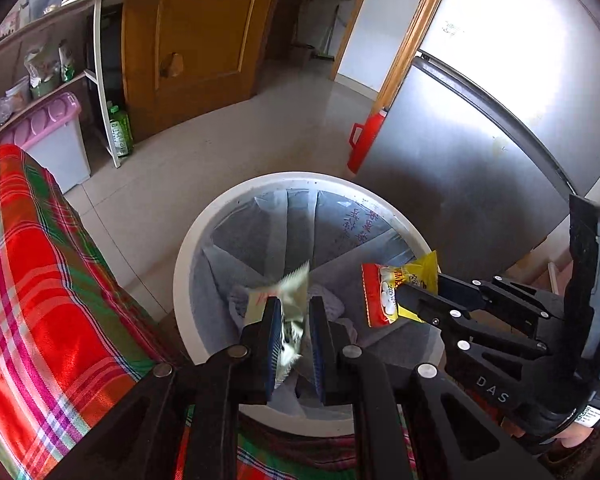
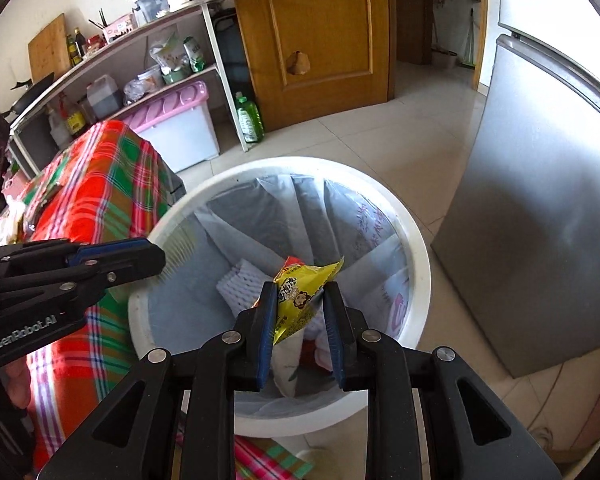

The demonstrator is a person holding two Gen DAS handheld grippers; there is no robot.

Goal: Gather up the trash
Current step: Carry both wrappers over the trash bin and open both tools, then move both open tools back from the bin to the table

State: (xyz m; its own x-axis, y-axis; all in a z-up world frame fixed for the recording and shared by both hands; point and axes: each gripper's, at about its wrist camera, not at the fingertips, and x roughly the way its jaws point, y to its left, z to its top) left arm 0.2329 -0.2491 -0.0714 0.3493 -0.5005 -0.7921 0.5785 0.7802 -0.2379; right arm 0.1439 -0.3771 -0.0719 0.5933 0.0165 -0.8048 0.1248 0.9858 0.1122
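Both claws hung over the white bin (image 1: 188, 256). My left claw (image 1: 294, 330) was clenched on a crumpled pale wrapper (image 1: 288, 312), held above the lined hollow of the bin near its left rim. My right claw (image 2: 300, 316) gripped a yellow and red snack packet (image 2: 300, 300) above the middle of the bin; white foam netting (image 2: 240, 284) lay at the bottom. A plaid cloth (image 1: 40, 280) touched the bin's left rim, and a grey fridge (image 1: 480, 152) stood just beside its right rim.
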